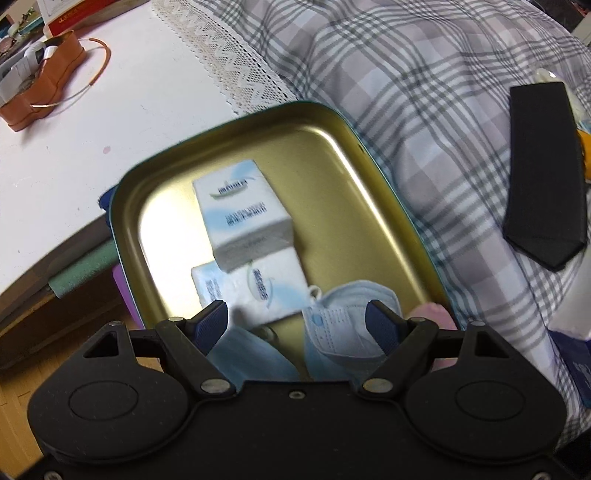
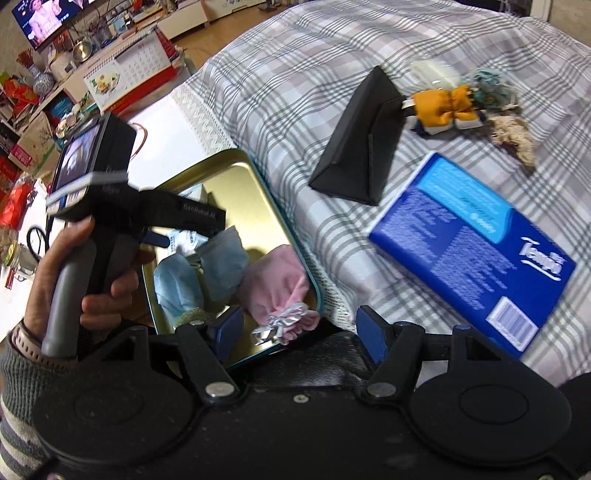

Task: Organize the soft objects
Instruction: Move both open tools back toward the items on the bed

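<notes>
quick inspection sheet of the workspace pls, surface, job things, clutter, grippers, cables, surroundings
surface: plaid cloth with a lace edge over a white table.
job's things: gold tin holds two white tissue packs, blue face masks and a pink cloth; blue tissue pack lies on the plaid cloth.
clutter: black case, yellow bundle, orange pouch.
grippers: left gripper open over the masks; right gripper open, empty, at the tin's near edge.
cables: black cable left of the hand.
surroundings: calendar, television.
</notes>
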